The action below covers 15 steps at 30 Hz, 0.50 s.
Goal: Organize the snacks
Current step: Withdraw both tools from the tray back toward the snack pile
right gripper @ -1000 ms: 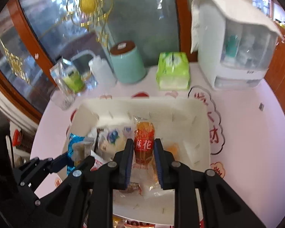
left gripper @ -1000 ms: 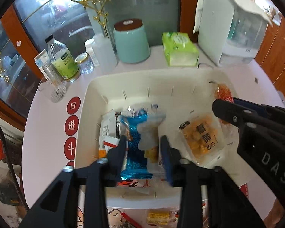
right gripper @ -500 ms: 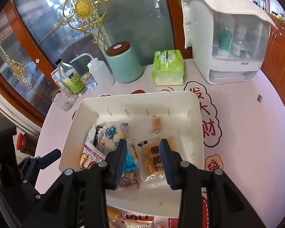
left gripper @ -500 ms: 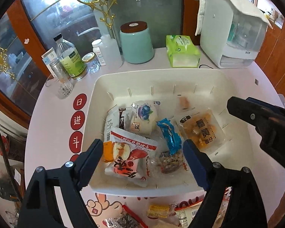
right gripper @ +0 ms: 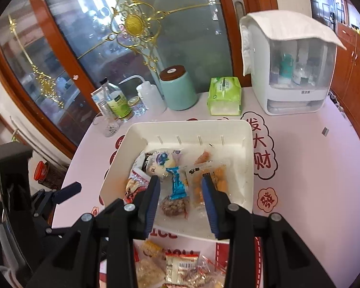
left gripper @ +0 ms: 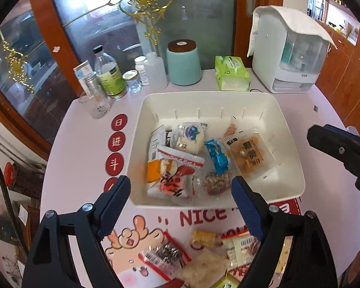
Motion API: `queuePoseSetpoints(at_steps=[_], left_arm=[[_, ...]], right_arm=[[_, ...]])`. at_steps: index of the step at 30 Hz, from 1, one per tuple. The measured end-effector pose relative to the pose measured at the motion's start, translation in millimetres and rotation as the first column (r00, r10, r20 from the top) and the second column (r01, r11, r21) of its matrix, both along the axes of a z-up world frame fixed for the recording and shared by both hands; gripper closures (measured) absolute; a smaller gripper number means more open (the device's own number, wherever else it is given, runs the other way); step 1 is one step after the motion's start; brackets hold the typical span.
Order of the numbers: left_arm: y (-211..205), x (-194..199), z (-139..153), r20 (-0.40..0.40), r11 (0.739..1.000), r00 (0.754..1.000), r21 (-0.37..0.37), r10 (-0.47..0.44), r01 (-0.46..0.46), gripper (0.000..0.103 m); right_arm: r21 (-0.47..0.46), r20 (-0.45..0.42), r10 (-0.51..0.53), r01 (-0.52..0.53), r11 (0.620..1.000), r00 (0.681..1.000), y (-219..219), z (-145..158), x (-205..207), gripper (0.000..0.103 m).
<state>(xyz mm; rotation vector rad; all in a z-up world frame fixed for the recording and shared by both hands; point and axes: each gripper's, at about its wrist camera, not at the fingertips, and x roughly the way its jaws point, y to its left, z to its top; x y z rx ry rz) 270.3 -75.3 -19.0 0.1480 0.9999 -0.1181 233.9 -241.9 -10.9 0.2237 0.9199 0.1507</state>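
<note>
Step in hand, as judged: between placements, with both claws empty above the white bin (left gripper: 290, 148) and several packets already inside it, among them a blue wrapper (left gripper: 217, 156) and an orange-labelled packet (left gripper: 248, 153). The left claw (left gripper: 181, 196) is spread wide, holding nothing, poised over the bin's near wall. The right claw (right gripper: 181, 187) is moderately open, also holding nothing, angled down over the bin's near part. Loose snacks (left gripper: 165, 256) lie on the worktop (left gripper: 79, 144) just in front of the bin. The next move likely calls for lowering one claw onto a loose packet and closing on it.
</note>
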Motion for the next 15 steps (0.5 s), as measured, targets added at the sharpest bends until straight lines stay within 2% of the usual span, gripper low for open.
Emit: queuePoseSetpoints(at_steps=[8, 15], left_arm=[[29, -41, 15, 0.029, 0.999, 0.999, 0.014, 0.037, -0.038, 0.017], [57, -73, -6, -0.014, 0.997, 0.998, 0.045, 0.060, -0.059, 0.017]], right_arm=[[0.008, -0.007, 0.121, -0.121, 0.993, 0.993, 7, -2, -35, 0.066], [0.002, -0.042, 0.237, -0.238, 0.971, 0.970, 22, -23, -57, 0.066]])
